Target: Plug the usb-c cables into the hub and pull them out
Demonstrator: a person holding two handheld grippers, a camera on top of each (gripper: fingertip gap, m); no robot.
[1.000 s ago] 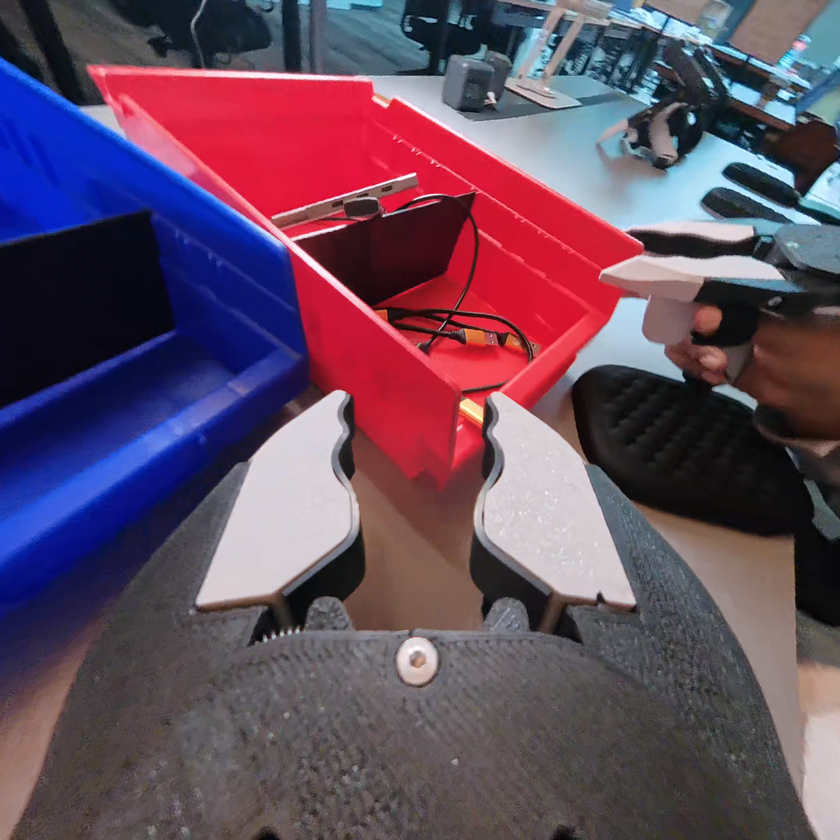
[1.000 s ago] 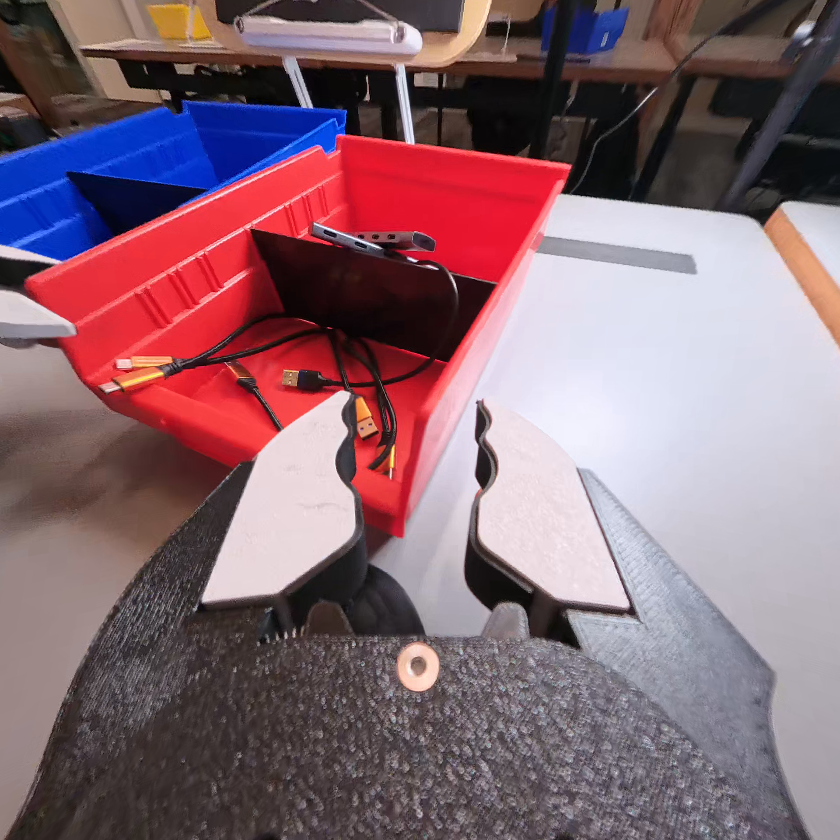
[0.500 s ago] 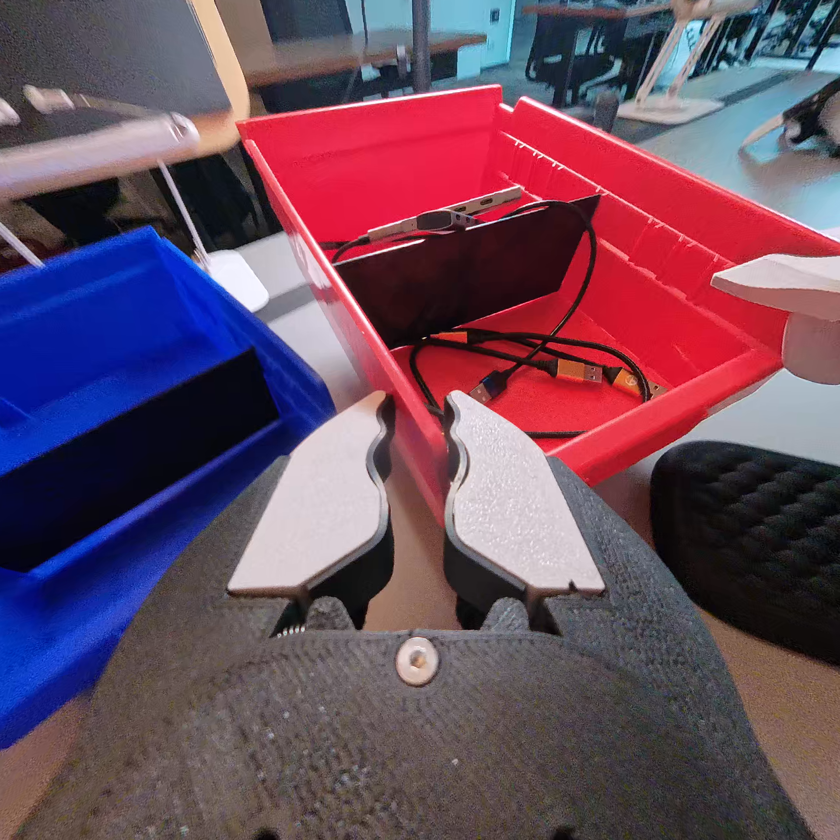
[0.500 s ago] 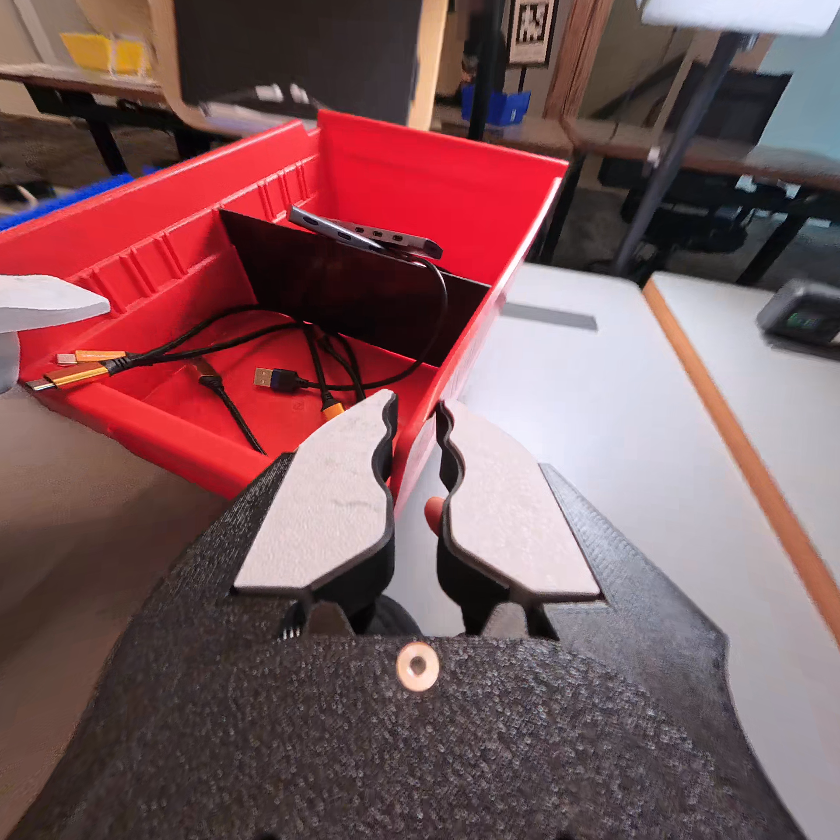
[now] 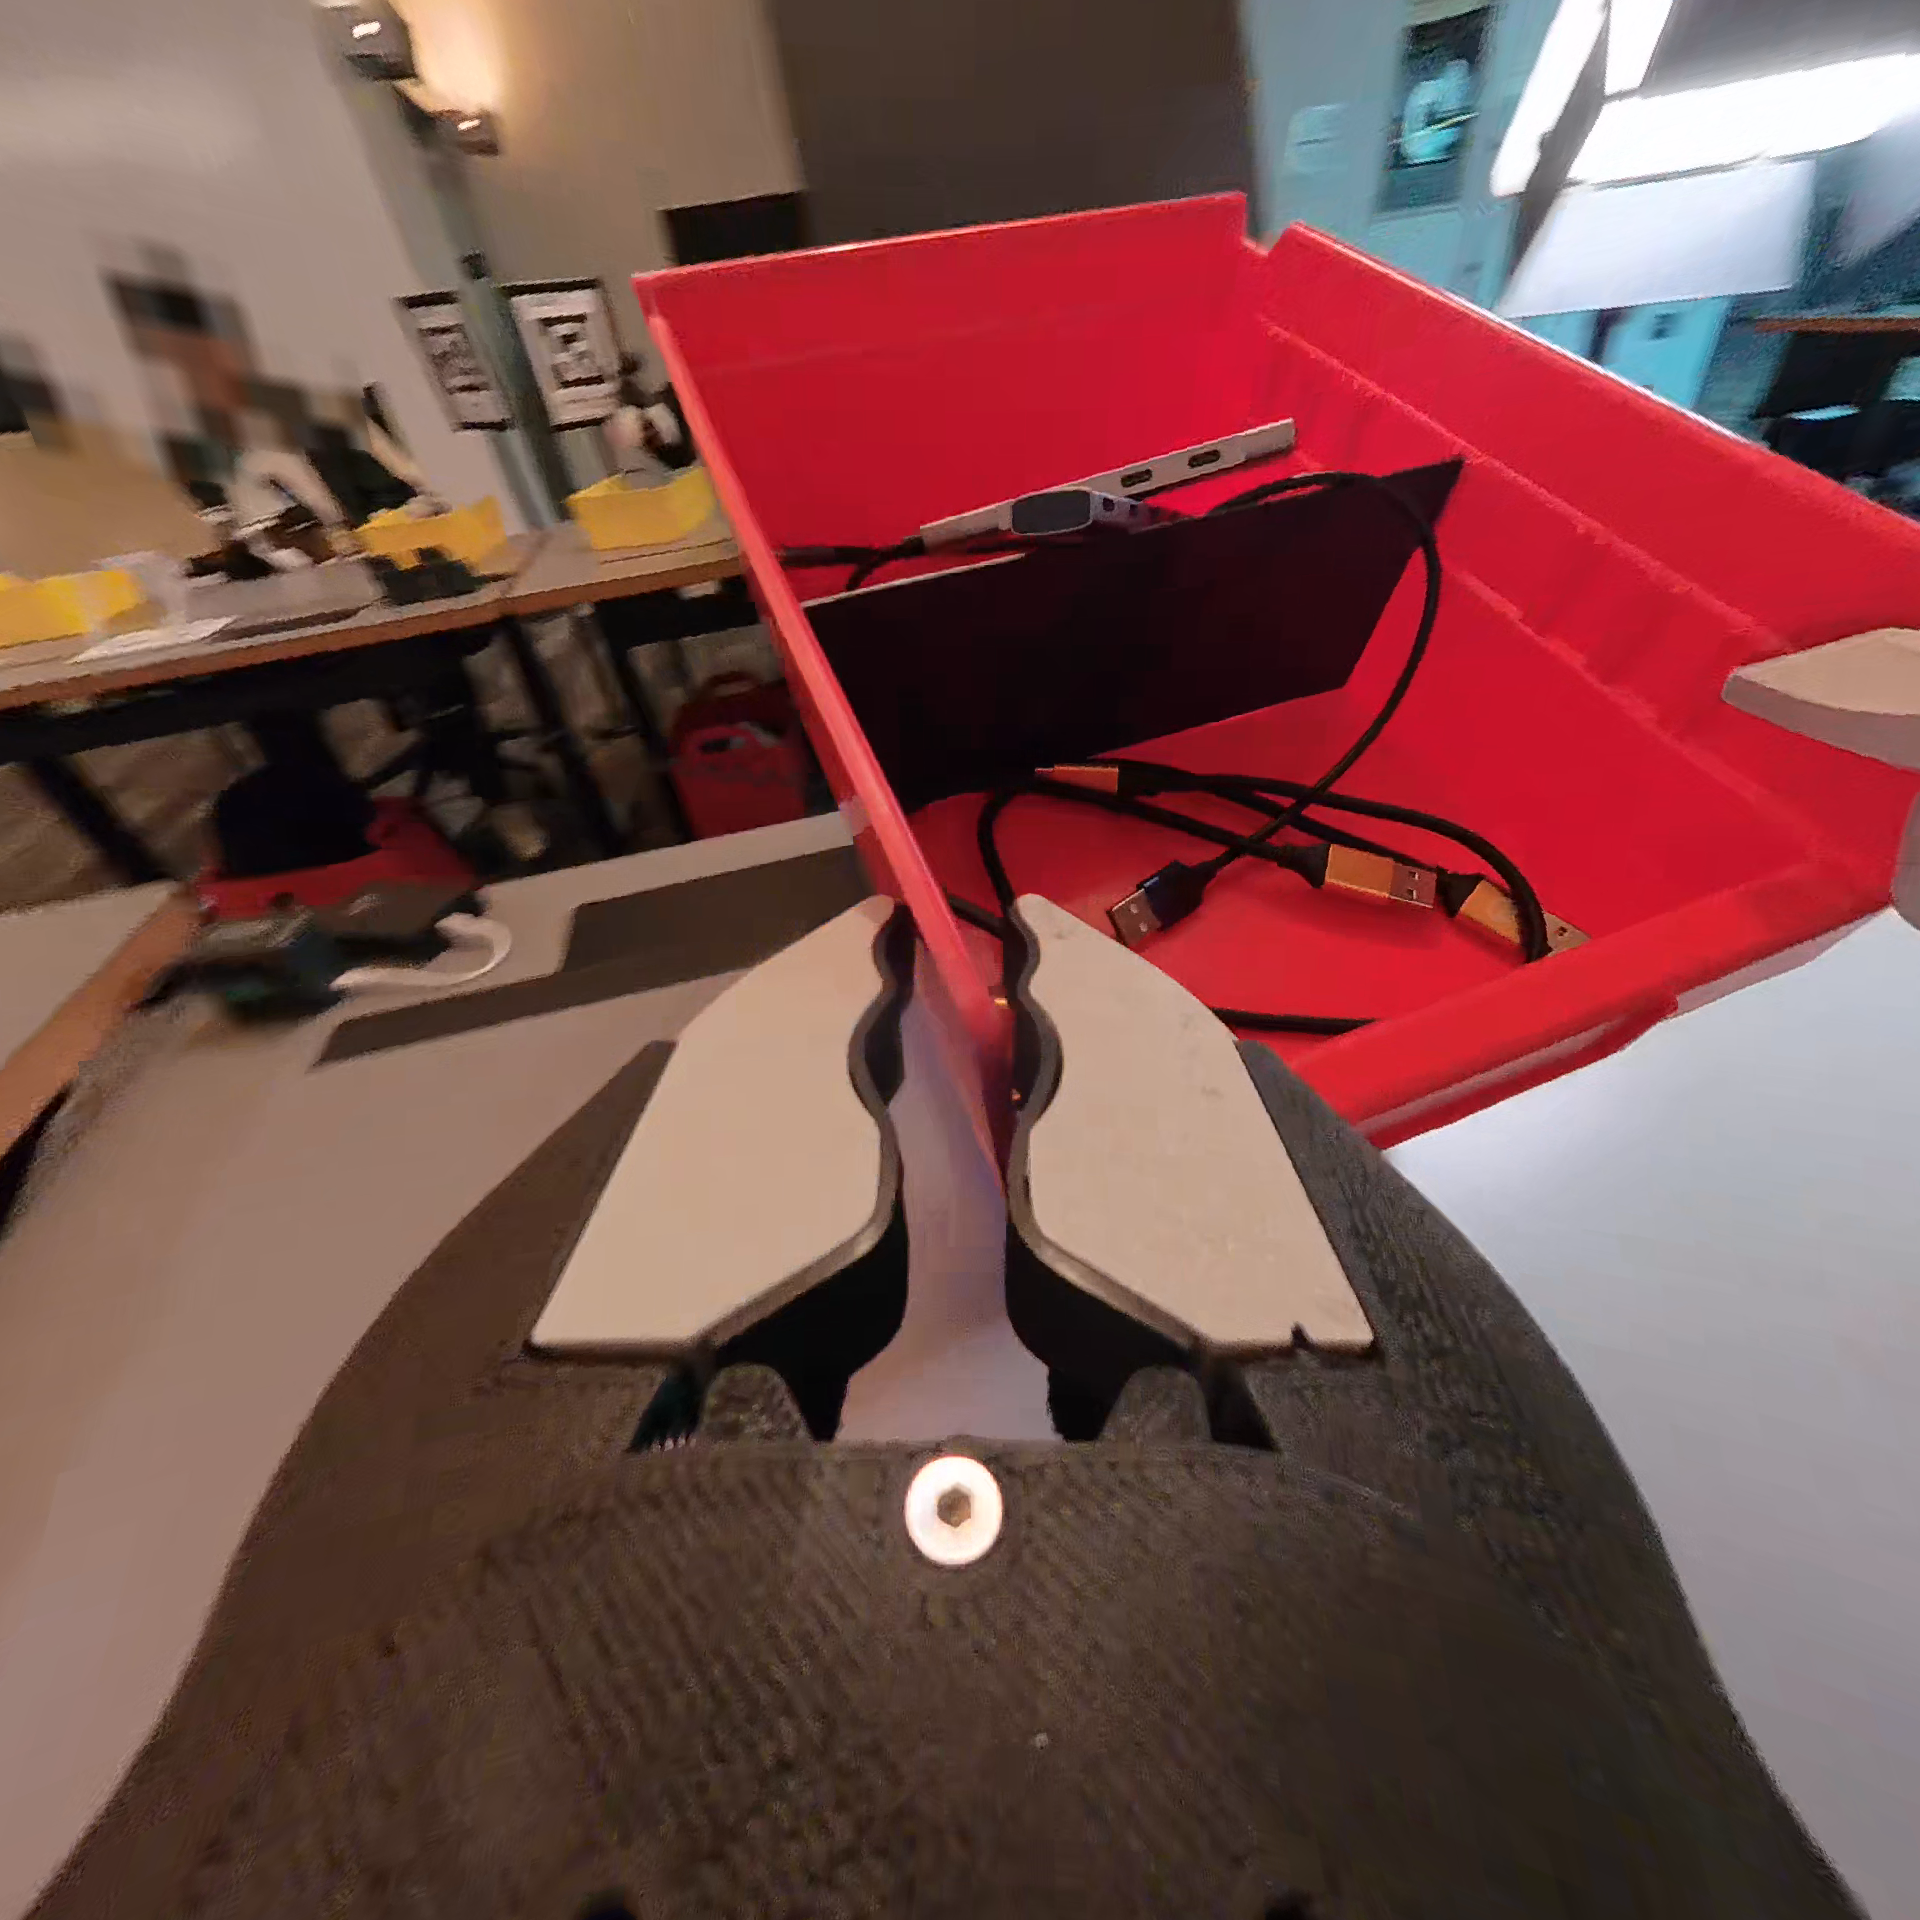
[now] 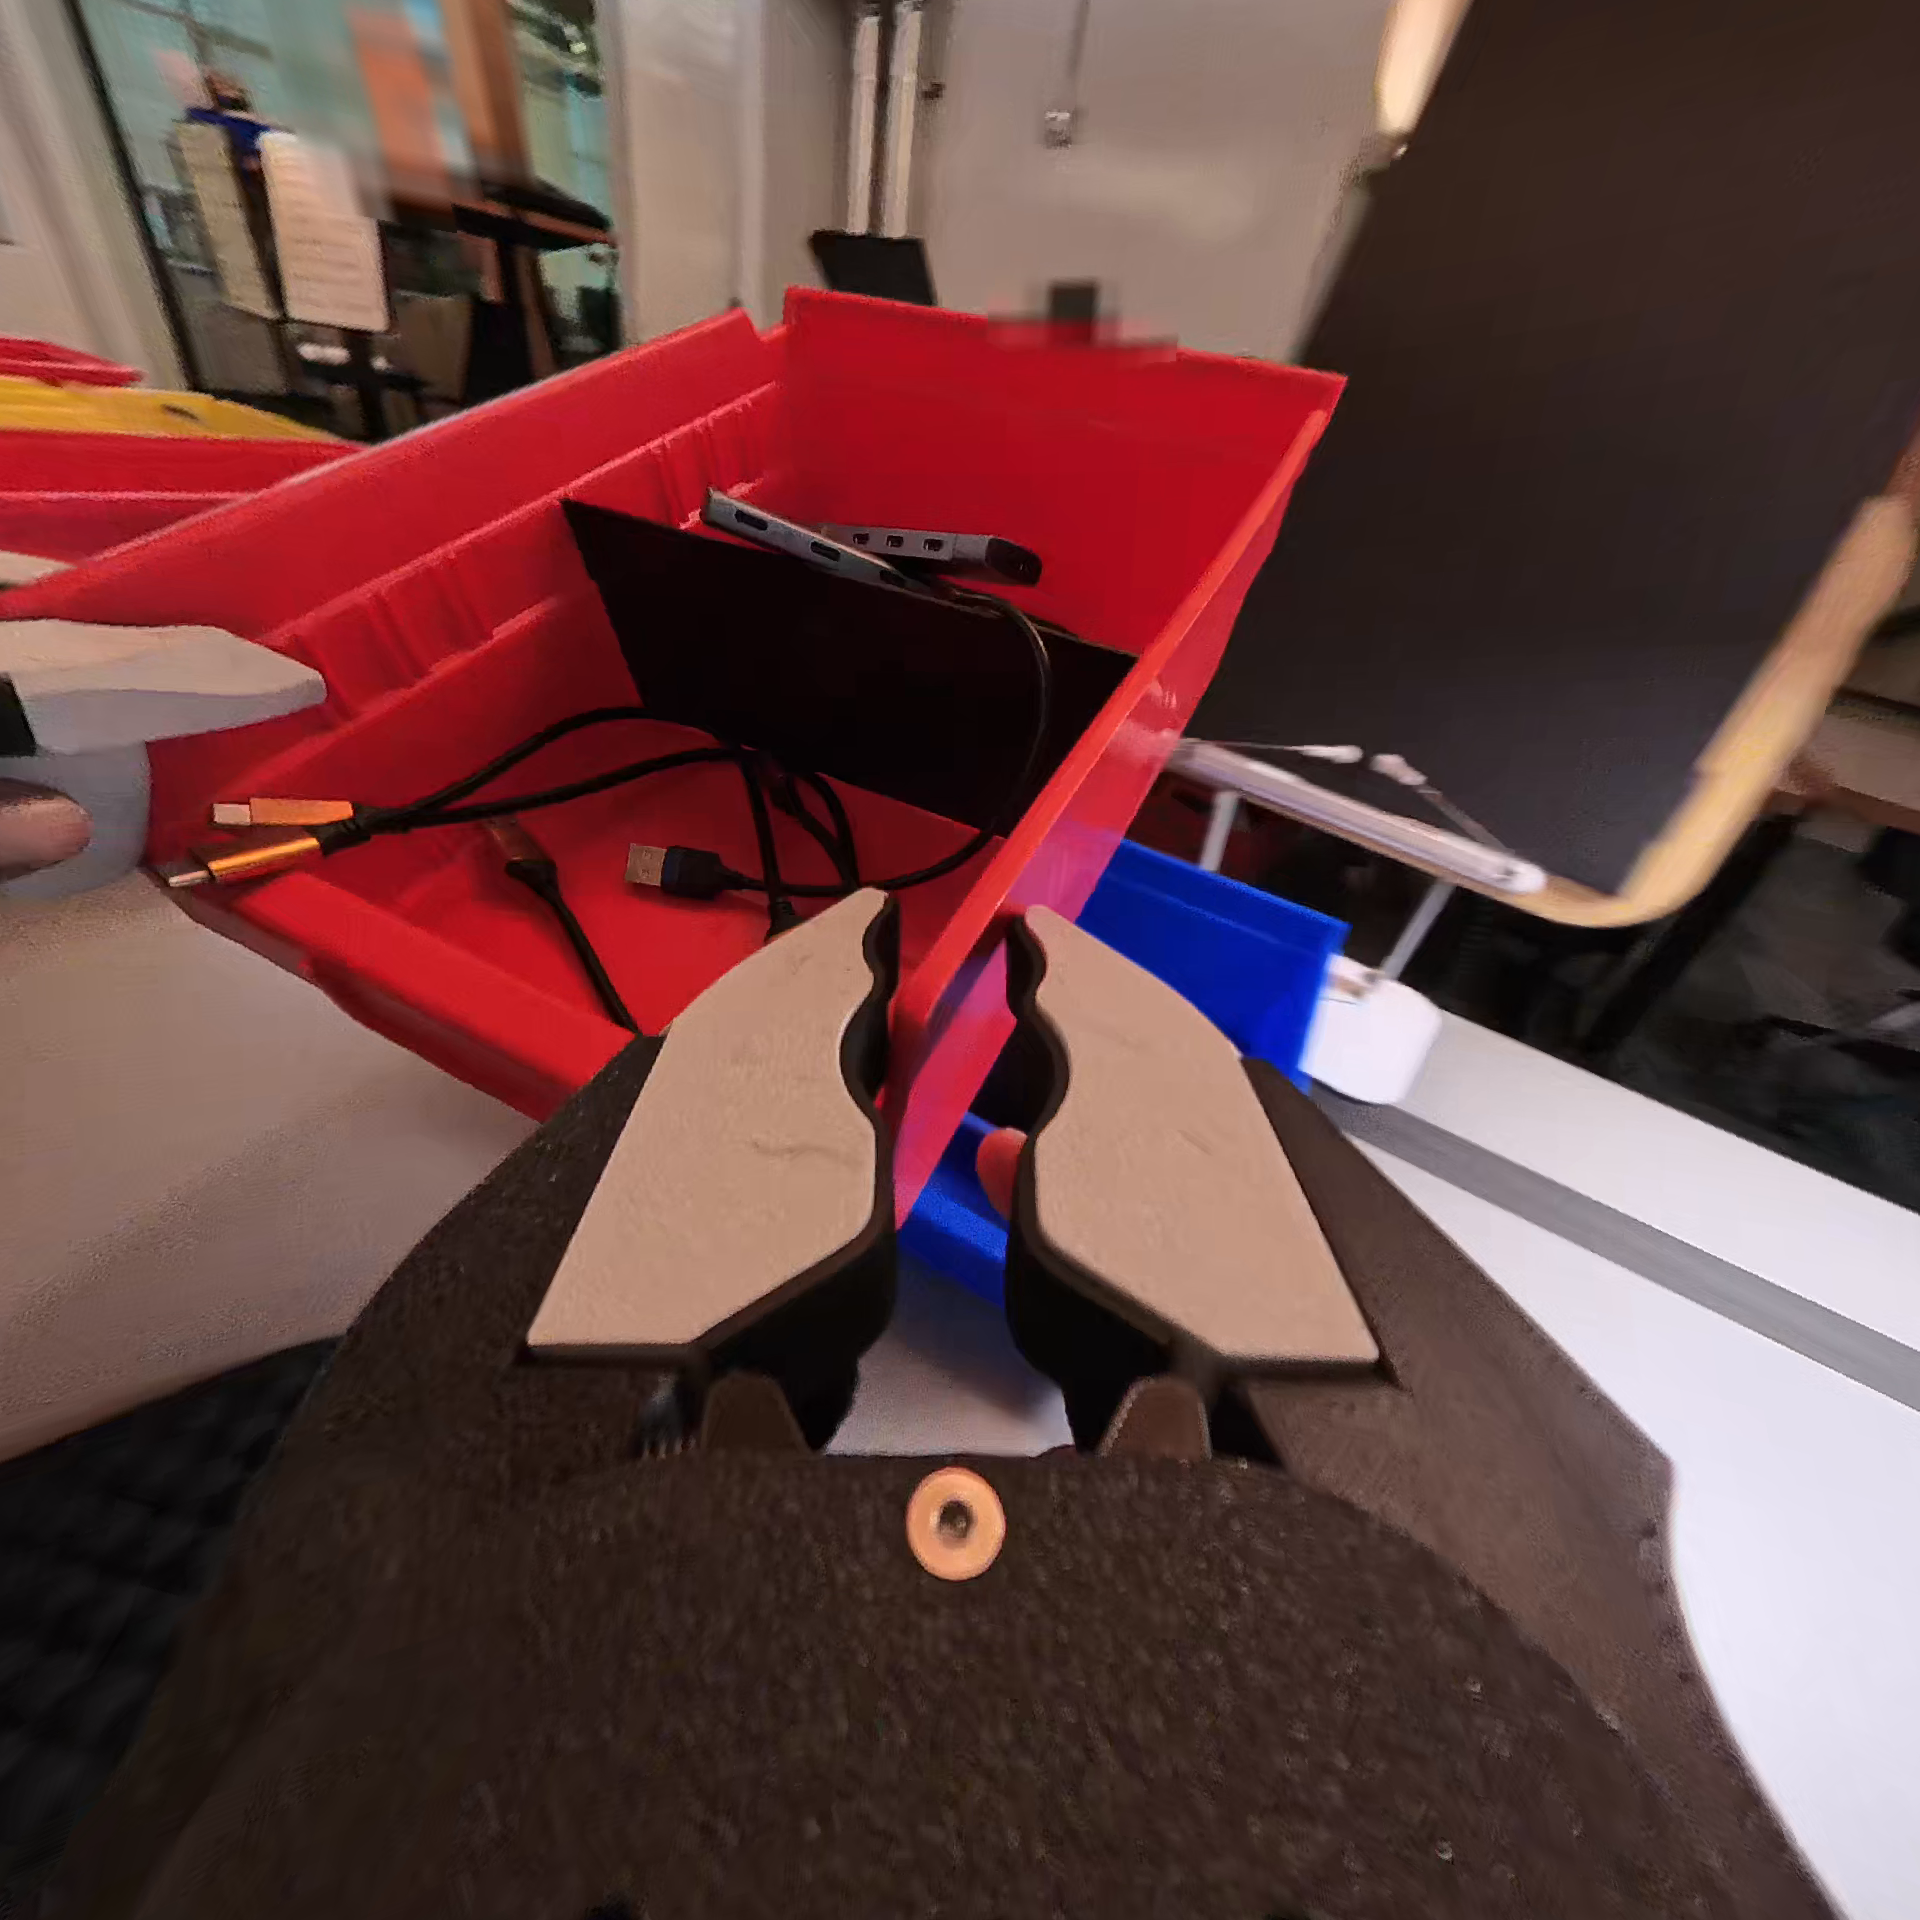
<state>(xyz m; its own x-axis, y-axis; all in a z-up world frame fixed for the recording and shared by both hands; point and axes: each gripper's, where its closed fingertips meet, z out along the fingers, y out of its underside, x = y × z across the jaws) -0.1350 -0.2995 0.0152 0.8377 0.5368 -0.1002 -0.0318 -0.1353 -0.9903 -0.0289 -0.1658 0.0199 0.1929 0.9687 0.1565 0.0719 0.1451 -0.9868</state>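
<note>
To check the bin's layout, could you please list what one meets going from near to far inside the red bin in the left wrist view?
left hand-held gripper clamped on the red bin wall → loose cables → black divider → grey hub → bin's back wall.

Pale walls [image 5: 260, 135] are enclosing a workshop-like room, with framed pictures [image 5: 566, 348] hanging on a pillar and warm light [image 5: 447, 42] glowing near the ceiling. Long wooden tables [image 5: 312, 623] on dark legs are carrying yellow trays [image 5: 639, 509], and a red bag [image 5: 738, 753] is sitting on the floor under them. In the right wrist view, glass partitions [image 6: 312, 156] are showing a brighter area beyond, while a large dark board [image 6: 1579, 436] with a pale wooden edge is leaning in on the right.
</note>
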